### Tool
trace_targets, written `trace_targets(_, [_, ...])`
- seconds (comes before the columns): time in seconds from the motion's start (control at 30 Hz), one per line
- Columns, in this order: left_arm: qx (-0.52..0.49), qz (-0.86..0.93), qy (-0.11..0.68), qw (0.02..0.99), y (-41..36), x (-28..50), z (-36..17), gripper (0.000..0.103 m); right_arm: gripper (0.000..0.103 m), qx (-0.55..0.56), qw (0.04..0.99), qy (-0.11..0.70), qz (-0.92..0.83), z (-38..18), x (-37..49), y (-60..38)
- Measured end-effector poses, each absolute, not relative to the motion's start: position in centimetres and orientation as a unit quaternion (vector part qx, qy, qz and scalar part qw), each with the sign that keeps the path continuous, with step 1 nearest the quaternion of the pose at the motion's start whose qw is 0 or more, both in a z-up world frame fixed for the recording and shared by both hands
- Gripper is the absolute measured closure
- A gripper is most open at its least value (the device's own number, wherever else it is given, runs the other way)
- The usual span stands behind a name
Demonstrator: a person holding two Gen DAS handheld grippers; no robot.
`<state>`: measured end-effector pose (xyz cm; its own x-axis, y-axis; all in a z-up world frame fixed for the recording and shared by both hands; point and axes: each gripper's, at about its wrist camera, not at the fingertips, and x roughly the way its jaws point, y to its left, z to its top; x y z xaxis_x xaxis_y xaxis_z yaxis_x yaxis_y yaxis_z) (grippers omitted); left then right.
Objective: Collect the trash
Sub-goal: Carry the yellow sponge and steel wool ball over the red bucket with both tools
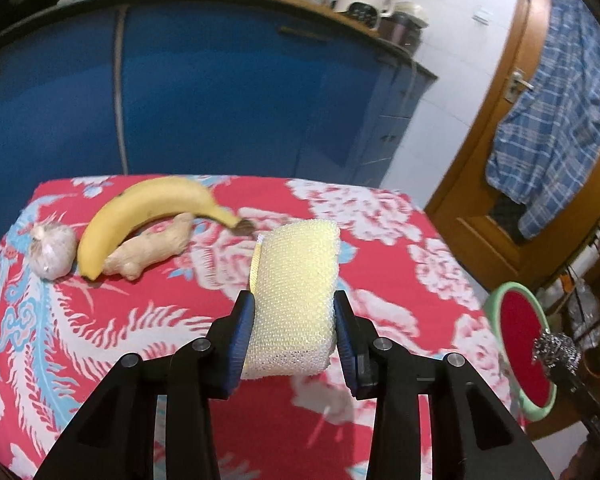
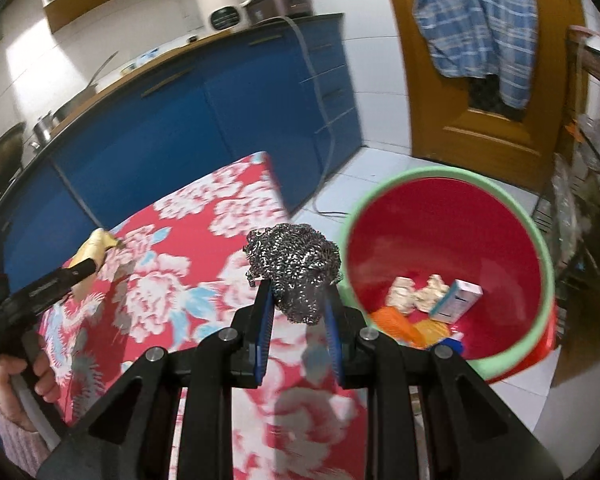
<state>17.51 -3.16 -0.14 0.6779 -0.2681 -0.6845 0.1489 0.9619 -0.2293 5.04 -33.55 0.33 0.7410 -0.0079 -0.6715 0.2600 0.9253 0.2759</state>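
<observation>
My left gripper (image 1: 294, 316) is shut on a pale yellow sponge (image 1: 296, 276), held a little above the red floral tablecloth (image 1: 380, 248). My right gripper (image 2: 296, 304) is shut on a ball of steel wool (image 2: 296, 260), over the table's edge and just left of a red bucket with a green rim (image 2: 548, 276). In the bucket lie crumpled paper (image 2: 420, 296), a small box (image 2: 456, 300) and orange wrappers (image 2: 396, 324). The left wrist view shows the same bucket (image 1: 520, 340) at the lower right, with the steel wool (image 1: 556, 346) in front of it.
A banana (image 1: 140, 208), a ginger root (image 1: 152, 248) and a bagged garlic bulb (image 1: 54, 252) lie at the table's far left. Blue cabinets (image 1: 220, 92) stand behind the table. A wooden door (image 2: 488, 128) with a hanging checked cloth is at the right. A person's hand (image 2: 32, 372) holds the left gripper.
</observation>
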Motion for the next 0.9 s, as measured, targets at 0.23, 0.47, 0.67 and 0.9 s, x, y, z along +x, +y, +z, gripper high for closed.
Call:
trace_targets(0.23, [-0.064,-0.153,0.377,0.911,-6.0,15.7,1.7,0.063,0.076,0.200,0.910,0.348,-0.108,-0.2,3.3,-36.7])
trace_targets(0.47, [-0.049,-0.190,0.370,0.908,-9.0,13.9,3.2,0.063,0.076,0.222,0.903,0.344,-0.129,-0.9,1.9,-38.9])
trace_targets(0.67, [-0.025,-0.224,0.369,0.902,-12.7,12.4,3.9,0.063,0.073,0.250,0.893,0.344,-0.146,-1.7,0.7,-41.5])
trace_targets(0.9, [0.006,-0.260,0.375,0.890,-17.3,11.1,3.5,0.063,0.069,0.277,0.883,0.345,-0.159,-2.9,-0.3,-43.9])
